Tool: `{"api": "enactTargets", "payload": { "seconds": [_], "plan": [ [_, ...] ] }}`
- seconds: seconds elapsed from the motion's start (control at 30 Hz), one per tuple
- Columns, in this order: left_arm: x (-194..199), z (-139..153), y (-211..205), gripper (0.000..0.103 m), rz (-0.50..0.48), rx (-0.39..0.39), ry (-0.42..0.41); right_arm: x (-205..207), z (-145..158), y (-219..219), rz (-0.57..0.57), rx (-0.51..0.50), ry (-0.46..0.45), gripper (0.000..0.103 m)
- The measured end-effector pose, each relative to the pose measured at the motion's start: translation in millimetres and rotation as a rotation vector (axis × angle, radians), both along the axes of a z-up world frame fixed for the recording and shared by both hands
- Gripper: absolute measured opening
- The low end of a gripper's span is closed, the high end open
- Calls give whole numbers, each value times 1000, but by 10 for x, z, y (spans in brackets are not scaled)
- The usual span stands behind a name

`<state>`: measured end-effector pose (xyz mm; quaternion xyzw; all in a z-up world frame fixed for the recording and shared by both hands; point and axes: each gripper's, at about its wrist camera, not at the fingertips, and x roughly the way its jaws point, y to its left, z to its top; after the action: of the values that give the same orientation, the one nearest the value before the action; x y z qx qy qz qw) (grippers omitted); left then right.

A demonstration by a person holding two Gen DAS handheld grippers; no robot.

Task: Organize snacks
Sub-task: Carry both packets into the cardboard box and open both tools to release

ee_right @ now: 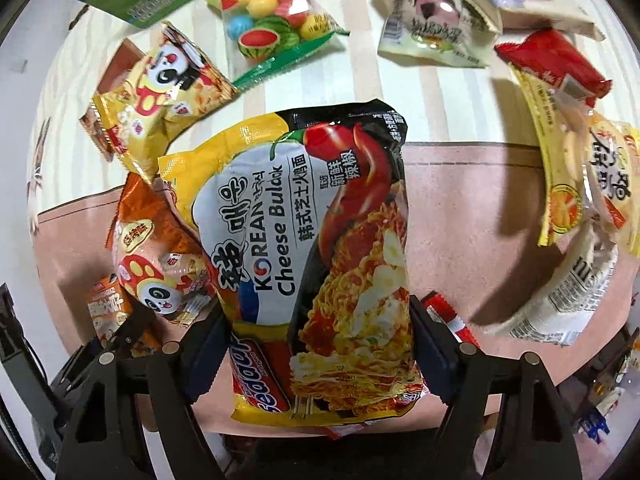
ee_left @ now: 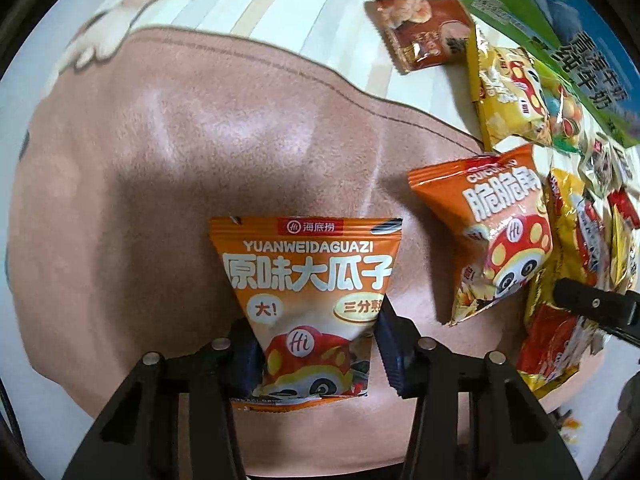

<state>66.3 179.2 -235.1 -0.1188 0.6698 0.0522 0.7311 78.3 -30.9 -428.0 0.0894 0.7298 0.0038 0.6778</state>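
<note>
Mat (ee_left: 132, 184): pinkish-brown surface with a stitched border, spread over a pale striped cloth (ee_right: 448, 92); most packets lay on or near it.
Carton (ee_left: 560, 20): blue-and-green box at the far right edge of the left wrist view, behind the packets.
Noodle packet (ee_right: 316, 248): yellow-and-black "Korean Cheese Buldak" pack, lengthwise between the fingers of the right gripper (ee_right: 316, 344); both pads pressed against its sides, jaws spread wide to the pack's width.
Sunflower-seed packet (ee_left: 308, 296): orange pouch marked "YUANWEIDAGUAZI", upright in the left wrist view, over the mat; the left gripper (ee_left: 316, 348) was closed on its lower half, pads touching both edges.
Orange crisp bag (ee_left: 488, 236): puffed, with a mushroom-capped panda, on the mat just right of the seed packet, apart from it.
Yellow crisp bag (ee_right: 160, 96): same mascot, on the striped cloth, left of the noodle packet's top.
Fruit-candy bag (ee_right: 272, 20): clear with a green border, beyond the noodle packet.
Brown sachet (ee_left: 424, 32): flat, on the striped cloth near the carton.
Red wrapper (ee_right: 556, 64): at the right, overlapping a yellow-edged packet.
</note>
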Motion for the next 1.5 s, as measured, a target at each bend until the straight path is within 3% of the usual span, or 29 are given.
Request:
{"api": "enactTargets", "payload": {
  "seconds": [0.07,0.23,0.27,0.33,0.37,0.5,0.57,0.73,0.8,0.97,1.1,1.23,1.3,1.5],
  "plan": [
    [38,151,-78,44,-13,17,-16,-163,167,-190,-7,7,-20,74],
    [176,595,-214,44,2,1,-55,-187,472,-303,-13,37,-55,72],
    [-53,671,-274,44,6,-8,-61,-253,569,-364,-19,43,-57,72],
    [-53,907,-261,44,12,-28,-88,-270,746,-439,-35,82,-60,71],
    [-248,1048,-22,44,12,-36,-103,-293,831,-460,-43,96,-66,71],
    [-300,1638,88,44,-13,-81,-193,-265,1485,-630,-57,168,-135,71],
    [77,1808,164,44,-32,-105,-229,-204,1765,-737,-65,207,-182,70],
    [828,1963,-321,44,-109,-159,-318,85,2654,-1114,-93,280,-310,70],
    [1080,2137,-444,44,-141,-179,-335,262,2856,-1238,-105,295,-352,70],
    [1889,1935,-1003,44,-222,-182,-348,937,3339,-1191,-120,278,-444,70],
    [2596,1743,-1238,44,-253,-210,-298,1562,3457,-1227,-104,227,-455,70],
    [3234,1440,-1419,44,-287,-169,-226,2230,3282,-1195,-77,158,-424,70],
    [3452,1299,-1467,44,-287,-168,-193,2568,3050,-1220,-70,121,-392,70],
    [3960,742,-1480,44,-234,-230,-65,3162,2658,-1187,-61,52,-292,70]
  ]
}}
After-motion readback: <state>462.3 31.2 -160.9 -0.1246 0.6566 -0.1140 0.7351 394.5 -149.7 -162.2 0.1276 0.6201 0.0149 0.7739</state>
